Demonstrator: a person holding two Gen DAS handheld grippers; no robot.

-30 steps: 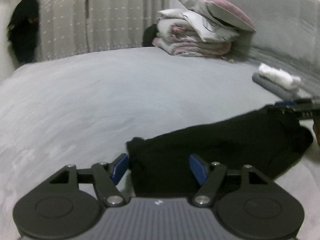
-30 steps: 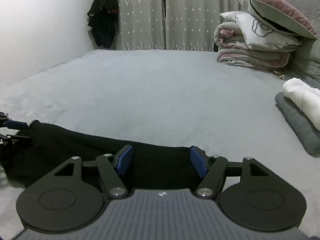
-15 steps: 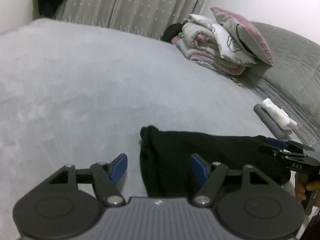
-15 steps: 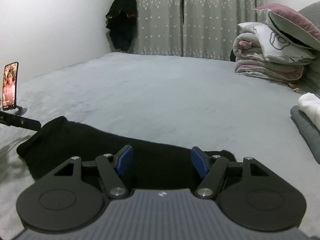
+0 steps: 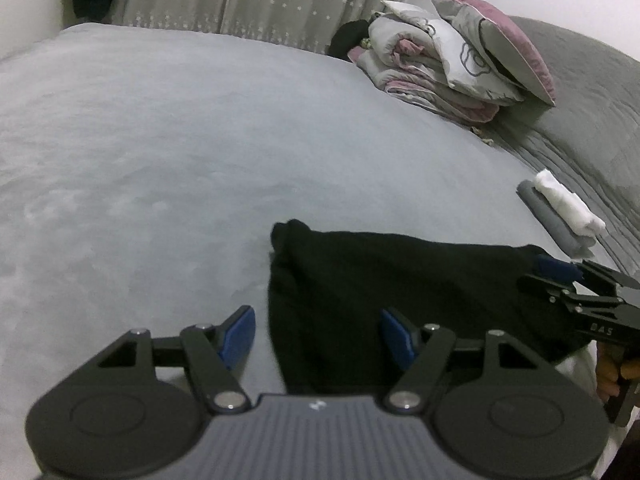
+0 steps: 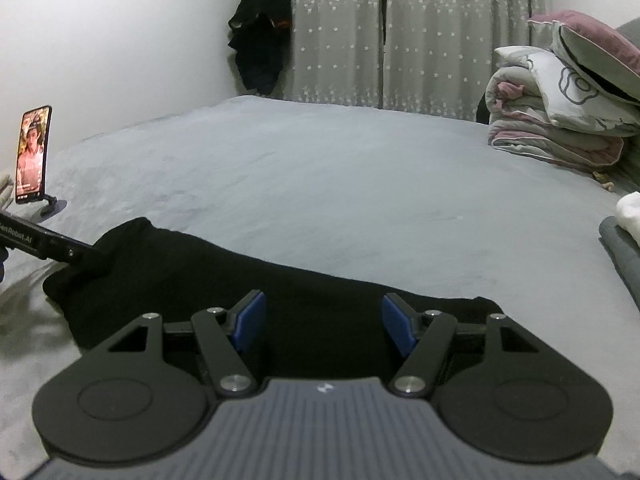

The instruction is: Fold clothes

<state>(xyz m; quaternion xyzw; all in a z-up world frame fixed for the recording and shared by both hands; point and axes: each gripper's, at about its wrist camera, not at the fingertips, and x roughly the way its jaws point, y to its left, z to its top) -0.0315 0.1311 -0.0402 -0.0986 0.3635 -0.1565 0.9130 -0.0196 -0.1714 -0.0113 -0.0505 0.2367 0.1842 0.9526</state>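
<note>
Black garment (image 5: pixel 400 280) lies as a long folded strip on the grey bed (image 5: pixel 160 140), at about 5 o'clock in the left wrist view and 6 to 8 o'clock in the right. Left hand-held gripper (image 5: pixel 318 334): jaws apart, hovering at the strip's left end, nothing pinched. Right hand-held gripper (image 6: pixel 322 322): jaws apart over the other end, cloth below them and not clamped. Risks, as a guess: closing on only the top layer would peel the fold open when lifted; the dark cloth hides its edges, so a pad could miss the corner and catch the bed cover instead; uneven grabs at the two ends would skew the next fold. Folded grey and white stack (image 5: pixel 560 216) sits near at 3 o'clock, so a wide swing could knock it.
</note>
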